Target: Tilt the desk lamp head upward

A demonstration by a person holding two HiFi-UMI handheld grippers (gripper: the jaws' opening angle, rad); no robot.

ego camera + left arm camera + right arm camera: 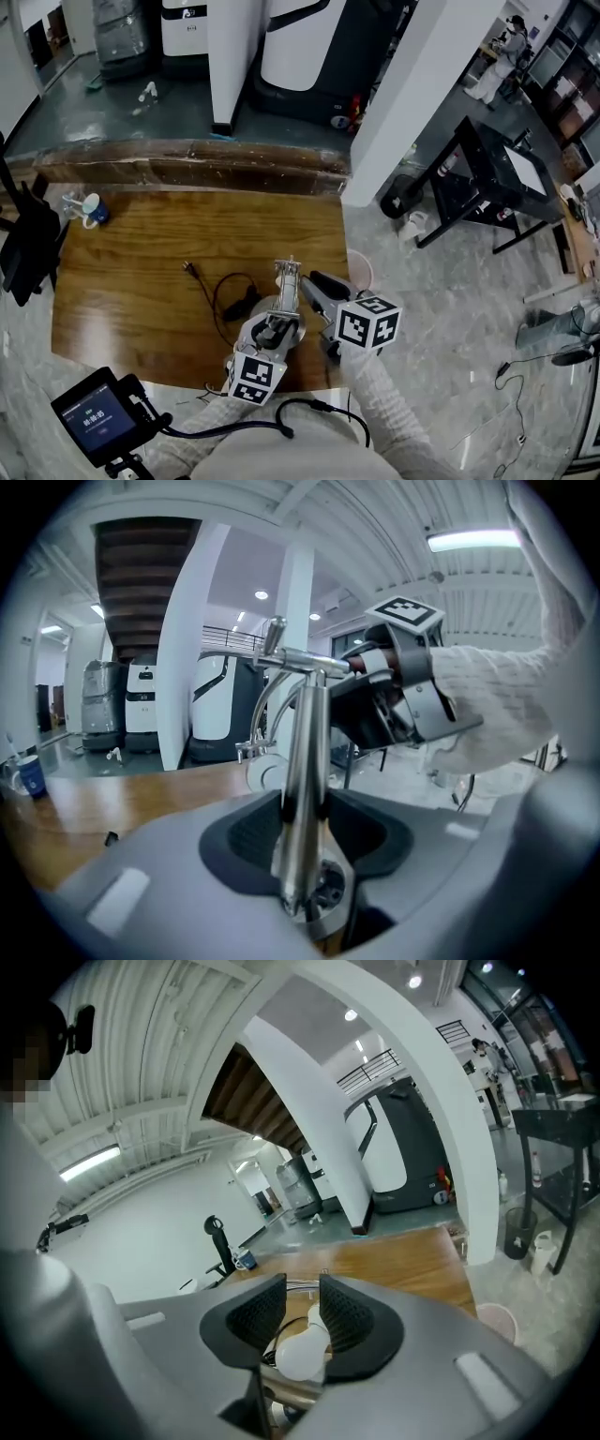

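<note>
The desk lamp [289, 281] stands near the front edge of the wooden table [141, 281]. The left gripper [302, 822] has its jaws set either side of the chrome stem [305, 761], apparently just clear of it. The right gripper [302, 1312] has its jaws narrowly parted above the white rounded lamp head [300, 1354].

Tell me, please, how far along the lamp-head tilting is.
Done: both grippers are at the chrome metal desk lamp. In hand: the left gripper's fingers flank its shiny stem, the right gripper's flank the white round bulb, neither clearly pressing. Left: apparently the upward tilt, whose progress I cannot see.
</note>
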